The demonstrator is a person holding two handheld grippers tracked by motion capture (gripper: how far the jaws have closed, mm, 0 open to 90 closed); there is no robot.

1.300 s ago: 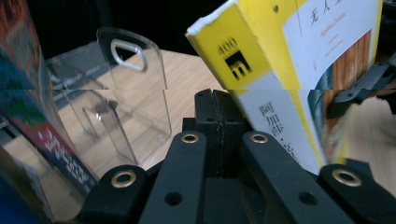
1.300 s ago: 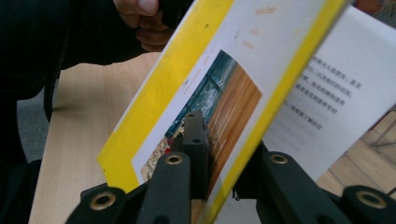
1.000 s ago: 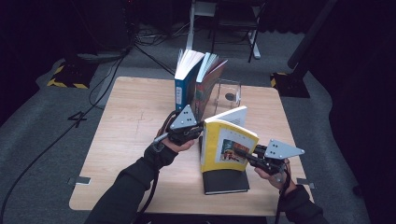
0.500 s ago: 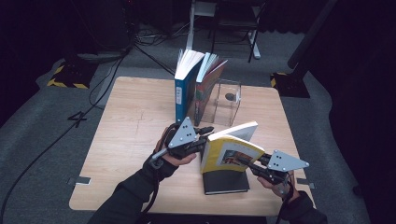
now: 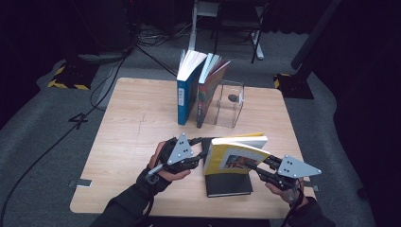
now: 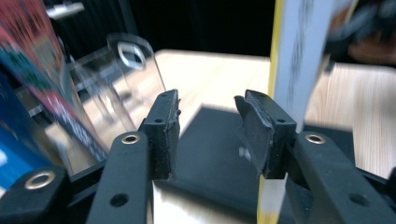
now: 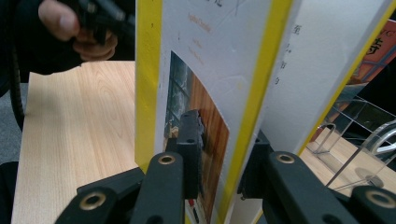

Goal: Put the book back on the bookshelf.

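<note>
A yellow-covered book (image 5: 231, 158) is held tilted just above a black book (image 5: 229, 186) that lies flat near the table's front edge. My right gripper (image 5: 249, 165) comes in from the right and is shut on it; in the right gripper view the jaws (image 7: 224, 135) pinch the yellow book (image 7: 201, 60) by its front cover. My left gripper (image 5: 199, 152) sits at the book's left edge. Its jaws (image 6: 208, 116) stand open with nothing between them, the yellow book's edge (image 6: 294, 51) lies just past the right-hand jaw, and the black book (image 6: 210, 154) shows behind.
At the table's far middle a blue book (image 5: 185, 90) and a red-covered book (image 5: 208, 90) stand upright against a clear plastic holder (image 5: 229, 104). Bare wooden table (image 5: 132, 127) lies to the left. Cables and stands sit on the dark floor beyond.
Both grippers and the yellow book have moved toward the near edge. The book has tipped lower over the black book, and the left gripper now sits beside its left edge.
</note>
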